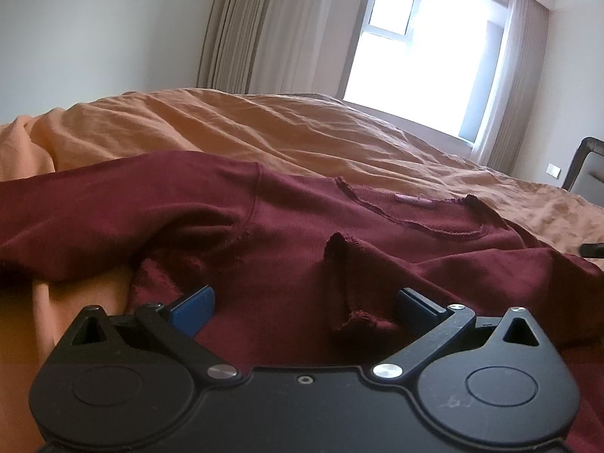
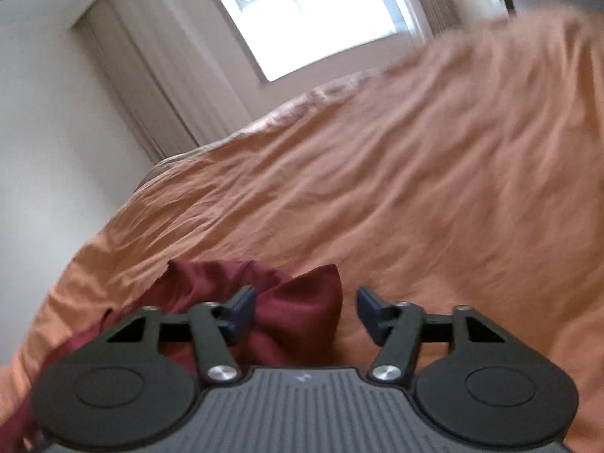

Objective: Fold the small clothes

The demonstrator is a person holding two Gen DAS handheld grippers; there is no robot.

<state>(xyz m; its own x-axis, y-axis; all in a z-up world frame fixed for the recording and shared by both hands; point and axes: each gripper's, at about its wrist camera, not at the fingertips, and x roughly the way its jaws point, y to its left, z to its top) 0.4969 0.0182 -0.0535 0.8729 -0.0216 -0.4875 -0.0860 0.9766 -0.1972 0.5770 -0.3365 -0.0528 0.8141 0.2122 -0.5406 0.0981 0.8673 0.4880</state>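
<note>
Left wrist view: a dark maroon, ribbed-knit long-sleeved top with raw, frayed edges [image 1: 287, 226] lies spread across a rumpled orange bed cover [image 1: 264, 128], neckline toward the bright window [image 1: 426, 49] and beige curtains [image 1: 264, 26]. One sleeve [image 1: 105, 196] stretches off to the left, while a raised ridge of frayed cloth [image 1: 339, 279] stands between the blue fingertips [image 1: 194, 304]. The left gripper [image 1: 305, 304] hovers low over the garment, jaws spread wide and holding nothing.

Right wrist view, blurred: a bunched end of the same maroon top [image 2: 298, 298] rests on the orange cover [image 2: 415, 188], partly between the blue pads [image 2: 241, 309]. The right gripper [image 2: 305, 311] has its jaws well apart, with no cloth pinched.

The knit looks soft, light and limp, likely to sag and crease once lifted. Seamed places, such as the shoulder or cuff, seem the surest holds; the frayed edges may stretch or slip under a thin pinch.
</note>
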